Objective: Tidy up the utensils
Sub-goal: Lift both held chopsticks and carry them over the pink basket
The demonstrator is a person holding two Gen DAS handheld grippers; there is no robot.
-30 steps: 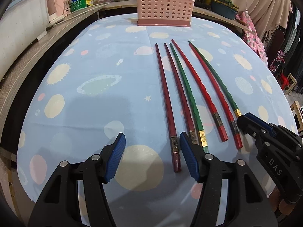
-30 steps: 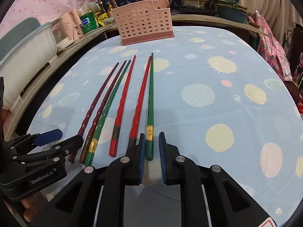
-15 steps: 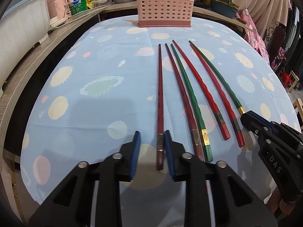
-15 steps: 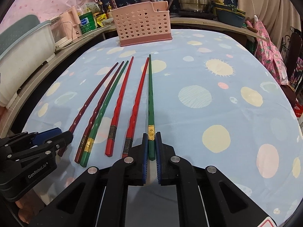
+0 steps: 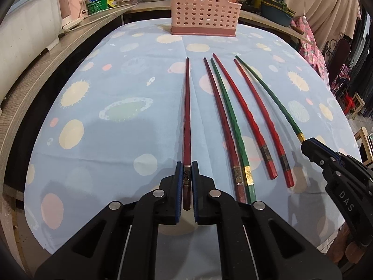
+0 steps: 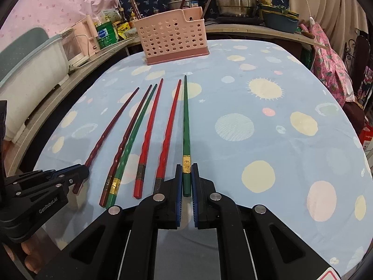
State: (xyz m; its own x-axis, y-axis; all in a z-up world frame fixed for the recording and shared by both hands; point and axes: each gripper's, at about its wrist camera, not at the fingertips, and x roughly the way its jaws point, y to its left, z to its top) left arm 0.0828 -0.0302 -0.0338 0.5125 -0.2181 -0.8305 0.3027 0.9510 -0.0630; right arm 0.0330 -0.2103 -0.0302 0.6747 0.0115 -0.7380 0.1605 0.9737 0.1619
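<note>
So we grip two chopsticks | left gripper (image 5: 187, 182) clamps dark red chopstick (image 5: 187, 121) | right gripper (image 6: 186, 182) clamps green chopstick (image 6: 185, 126) | four more lie on tablecloth (image 5: 116, 88) | none in pink basket (image 5: 202, 9)

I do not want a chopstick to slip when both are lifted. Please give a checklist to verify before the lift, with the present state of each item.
1. Left gripper shut on dark red chopstick: ok.
2. Right gripper shut on green chopstick: ok.
3. Each grip at the thick banded end: ok.
4. Held sticks apart from the four chopsticks lying between them: ok.
5. Pink basket upright at the far end of the tablecloth: ok.
6. Grip firm enough for lifting: cannot tell.
</note>
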